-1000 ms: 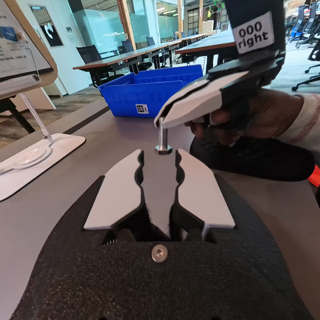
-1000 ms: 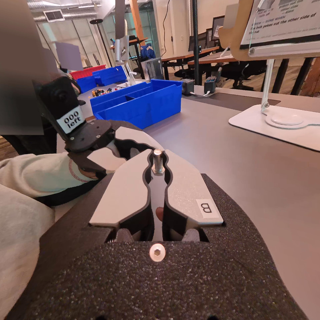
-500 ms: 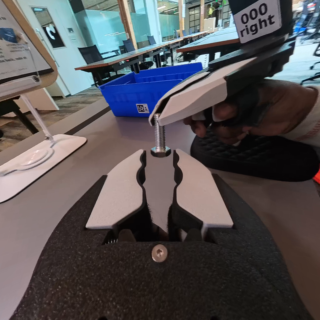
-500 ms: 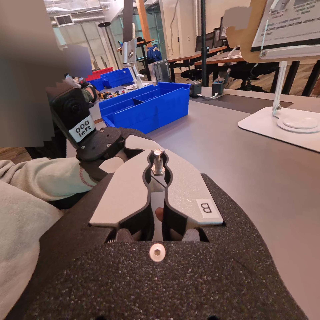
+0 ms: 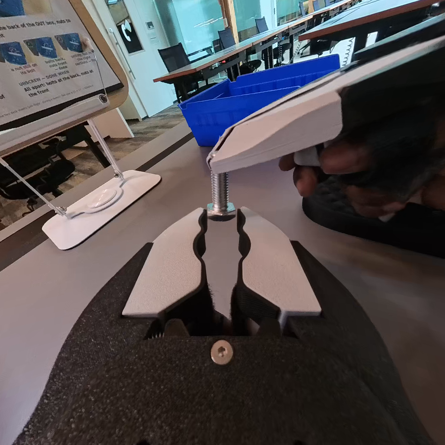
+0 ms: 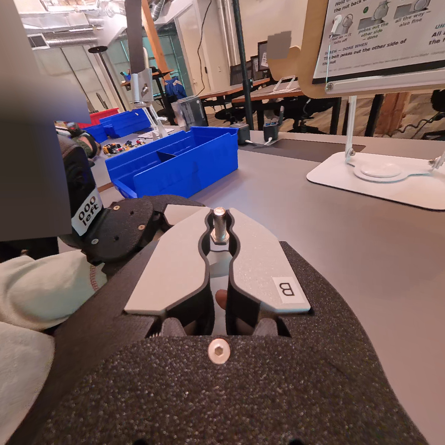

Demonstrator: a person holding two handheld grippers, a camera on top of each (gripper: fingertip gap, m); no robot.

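Left claw (image 5: 221, 213) narrows around bolt (image 5: 218, 190) head, not yet gripping | right claw (image 6: 219, 213) holds threaded end | we are higher off the table (image 5: 72, 277)

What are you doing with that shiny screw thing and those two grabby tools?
A person holds a two-finger tool in each hand over a grey table. The right tool pinches the threaded end of a silver hex bolt, keeping it upright with the head at the bottom. The left tool has its tips on either side of the bolt's hex head, not clearly pressing on it. A blue divided bin and a white sign stand sit nearby.
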